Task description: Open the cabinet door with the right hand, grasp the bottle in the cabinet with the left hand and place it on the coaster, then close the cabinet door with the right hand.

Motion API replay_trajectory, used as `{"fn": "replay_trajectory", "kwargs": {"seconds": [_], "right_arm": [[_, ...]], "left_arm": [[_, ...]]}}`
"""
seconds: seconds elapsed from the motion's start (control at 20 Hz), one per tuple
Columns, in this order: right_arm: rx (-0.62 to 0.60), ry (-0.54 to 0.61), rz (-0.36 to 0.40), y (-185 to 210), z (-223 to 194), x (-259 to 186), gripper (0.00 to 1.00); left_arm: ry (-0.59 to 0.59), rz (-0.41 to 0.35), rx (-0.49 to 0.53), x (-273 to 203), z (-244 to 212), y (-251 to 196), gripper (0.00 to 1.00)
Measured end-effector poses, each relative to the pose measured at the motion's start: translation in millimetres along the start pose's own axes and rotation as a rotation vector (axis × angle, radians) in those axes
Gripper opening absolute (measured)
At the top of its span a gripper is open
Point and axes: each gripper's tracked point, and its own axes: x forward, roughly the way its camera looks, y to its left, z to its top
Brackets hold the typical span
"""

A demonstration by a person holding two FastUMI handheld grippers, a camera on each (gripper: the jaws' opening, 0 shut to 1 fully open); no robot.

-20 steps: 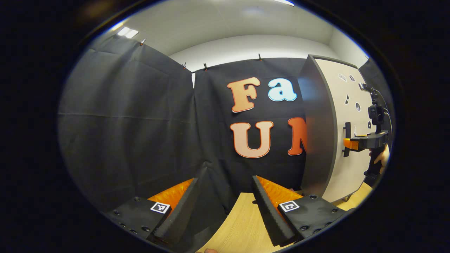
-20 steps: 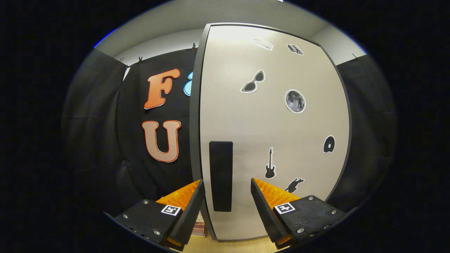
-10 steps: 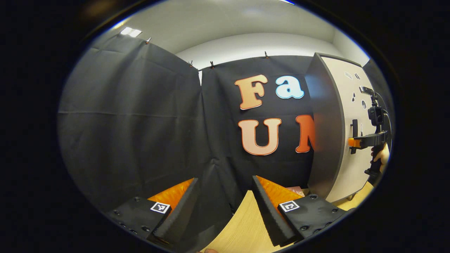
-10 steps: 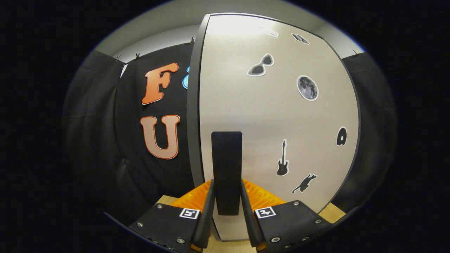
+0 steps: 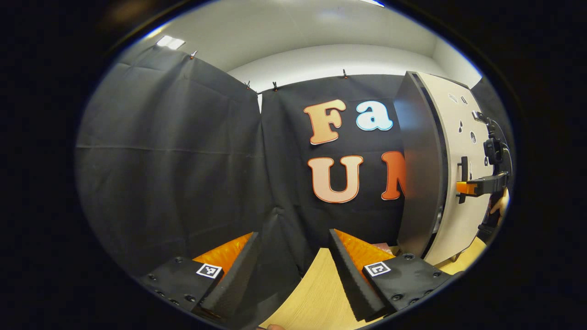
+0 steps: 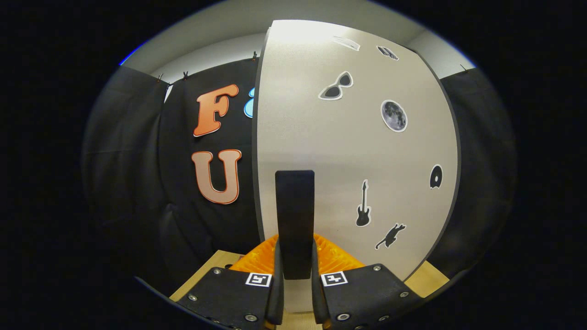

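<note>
**Right gripper clamped on the cabinet handle, left gripper open over the bench**

The right gripper (image 6: pixel 296 286) has both fingers pressed against the sides of the black vertical handle (image 6: pixel 295 220), whose lower end sits between the pads at 6 o'clock in the right gripper view. The handle is fixed to the pale cabinet door (image 6: pixel 348 156), which rises from 6 o'clock up to 12 o'clock and carries small stickers: sunglasses (image 6: pixel 335 86), a moon (image 6: pixel 394 116), a guitar (image 6: pixel 363 210) and a cat (image 6: pixel 390 235). A strip of the light wooden bench (image 6: pixel 431 279) shows below the door towards 4 o'clock.

The left gripper (image 5: pixel 293 270) stands with its fingers well apart and nothing between them, above the bench (image 5: pixel 316 293) at 6 o'clock in the left gripper view. Out at 3 o'clock, the cabinet (image 5: pixel 417 169) shows its dark side panel, with the door (image 5: pixel 463 220) standing a little off the cabinet's front edge, a narrow dark gap between them. The right gripper (image 5: pixel 463 187) holds the handle (image 5: pixel 464 167) there, and a hand (image 5: pixel 499 204) grips its body at the edge of the view. The bottle cannot be made out in the gap.
</note>
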Motion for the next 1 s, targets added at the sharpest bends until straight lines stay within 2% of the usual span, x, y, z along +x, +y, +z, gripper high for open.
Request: {"fn": "replay_trajectory", "kwargs": {"seconds": [0.2,0.3,0.35,0.45,0.7,0.75,0.95,1.0], "right_arm": [[-0.003,-0.017,-0.007,-7.7,4.2,-37.5,0.23],[-0.004,-0.027,-0.014,-20.4,-3.0,-73.6,0.20],[-0.003,-0.030,-0.011,-27.6,-3.8,-85.8,0.23],[0.008,-0.025,-0.005,-50.2,-8.6,-118.2,0.20],[0.001,-0.016,-0.023,-92.5,-15.5,-174.6,0.23],[0.000,-0.016,-0.035,-101.1,-16.8,-183.9,0.20],[-0.014,-0.007,-0.107,-141.5,-17.8,-217.8,0.19],[-0.027,-0.004,-0.133,-152.3,-18.3,-226.5,0.14]], "left_arm": [[-0.009,-0.017,-0.014,-7.8,4.2,-4.6,0.97],[-0.013,-0.031,-0.021,-9.1,4.5,-9.9,0.97],[-0.015,-0.039,-0.021,-8.2,4.2,-11.6,0.97],[-0.021,-0.057,-0.018,-8.2,5.7,-15.9,0.96],[-0.029,-0.129,-0.022,-9.3,8.4,-51.5,0.96],[-0.032,-0.145,-0.023,-8.9,9.6,-58.2,0.96],[-0.036,-0.208,-0.034,-8.4,7.7,-88.9,0.96],[-0.035,-0.222,-0.037,-8.6,7.1,-96.7,0.97]]}}
